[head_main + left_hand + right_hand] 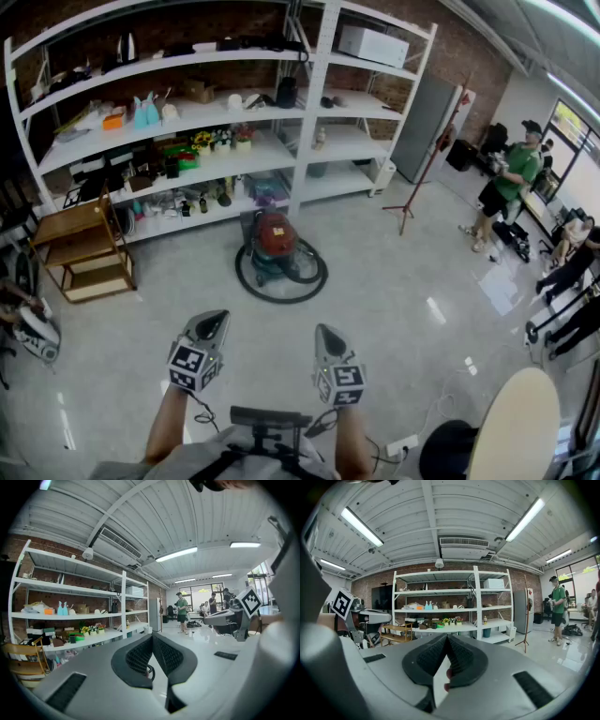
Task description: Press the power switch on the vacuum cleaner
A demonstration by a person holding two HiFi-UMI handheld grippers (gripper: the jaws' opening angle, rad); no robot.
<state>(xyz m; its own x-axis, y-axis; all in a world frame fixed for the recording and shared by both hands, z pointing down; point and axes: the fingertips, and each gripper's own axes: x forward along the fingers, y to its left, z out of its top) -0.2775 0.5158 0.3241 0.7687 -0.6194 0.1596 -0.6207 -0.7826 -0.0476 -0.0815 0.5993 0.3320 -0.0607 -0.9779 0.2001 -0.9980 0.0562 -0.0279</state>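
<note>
- At the far left I see a low wooden rack (80,246) standing on the pale floor (394,309).
- Behind it, white shelving (306,131) spans the brick wall. Its middle shelf carries two teal bottles (145,111), the one below carries small flower pots (220,139), and a white box (372,44) sits on the top shelf at the right.
- My left gripper (214,319) has its jaws pressed together at the tips with nothing between them, and it hangs in the air.
- The vacuum cleaner (275,242), red-topped, stands on the floor before the shelving, well ahead of both grippers, with a black hose (281,292) looped around it.
- My right gripper (323,330) is also closed on nothing, level with the left.
- A wooden coat stand (427,164) stands further right.
- A person in a green shirt (514,178) stands beyond it.
- A round beige tabletop (516,422) fills the lower right corner.
</note>
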